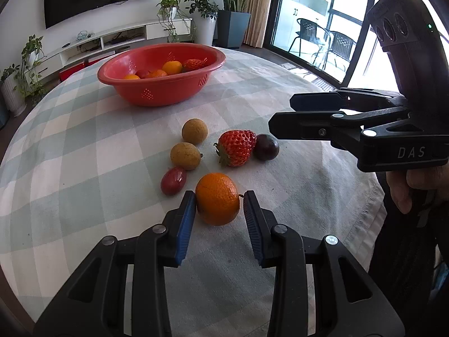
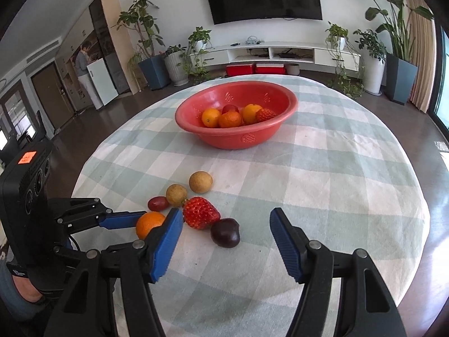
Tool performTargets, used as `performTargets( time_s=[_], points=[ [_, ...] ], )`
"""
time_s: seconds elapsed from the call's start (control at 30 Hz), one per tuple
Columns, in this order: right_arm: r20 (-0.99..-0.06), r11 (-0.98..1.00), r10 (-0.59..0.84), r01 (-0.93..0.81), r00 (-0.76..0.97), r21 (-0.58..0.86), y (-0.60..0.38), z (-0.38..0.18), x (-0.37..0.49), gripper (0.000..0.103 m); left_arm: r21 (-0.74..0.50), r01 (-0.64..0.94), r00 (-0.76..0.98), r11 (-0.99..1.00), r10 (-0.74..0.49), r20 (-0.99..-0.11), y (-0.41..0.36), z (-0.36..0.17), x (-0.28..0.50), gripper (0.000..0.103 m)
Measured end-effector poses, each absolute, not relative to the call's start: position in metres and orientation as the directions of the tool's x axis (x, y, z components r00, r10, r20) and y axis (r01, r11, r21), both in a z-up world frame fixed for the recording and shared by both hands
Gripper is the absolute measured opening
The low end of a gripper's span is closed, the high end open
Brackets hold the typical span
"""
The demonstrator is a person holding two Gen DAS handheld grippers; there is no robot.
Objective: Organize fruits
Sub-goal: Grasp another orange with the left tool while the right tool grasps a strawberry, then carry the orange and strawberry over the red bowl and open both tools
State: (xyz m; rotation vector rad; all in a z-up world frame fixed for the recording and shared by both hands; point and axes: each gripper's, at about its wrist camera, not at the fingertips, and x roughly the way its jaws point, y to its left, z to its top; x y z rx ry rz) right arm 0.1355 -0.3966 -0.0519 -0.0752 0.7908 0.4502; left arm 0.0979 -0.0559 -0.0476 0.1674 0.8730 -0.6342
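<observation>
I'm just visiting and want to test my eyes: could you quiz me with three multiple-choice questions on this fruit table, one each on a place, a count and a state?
1. Where is the red bowl?
A. At the table's far side
B. Beside the near fruit
C. On the floor

2. How many fruits lie loose on the cloth?
A. Three
B. Six
C. Nine

3. What is the left gripper doing?
A. Hanging empty
B. Closing around the orange
C. Holding the strawberry

Answers:
1 A, it stands beyond the loose fruit.
2 B, six lie outside the bowl.
3 B, its pads flank the orange.
</observation>
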Motion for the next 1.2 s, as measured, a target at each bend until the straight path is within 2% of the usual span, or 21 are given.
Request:
performTargets(
  time_s=[0.3, 0.73, 1.2],
  points=[
    [-0.788, 0.812, 0.355, -0.584, 0.503, -0.007, -0.364, -0.065, 0.161, 0.068, -0.152, 0.557, 0.476, 0.816, -0.464, -0.747, -0.037, -0.045, 0.092, 0.033],
    [-0.851, 0.758, 0.32, -0.651, 0.416, -0.034, -0.348, -0.085, 0.178, 0.049, -0.177, 0.549, 0.476, 0.817, -0.48, -0.737, -0.029, -0.042, 0.089, 0.033],
    [-0.869, 0.735, 0.309, -0.677, 0.386, -0.04, -0.341, -0.091, 0.181, 0.038, -0.181, 0.547, 0.472, 0.817, -0.48, -0.739, -0.028, -0.043, 0.089, 0.033]
  ],
)
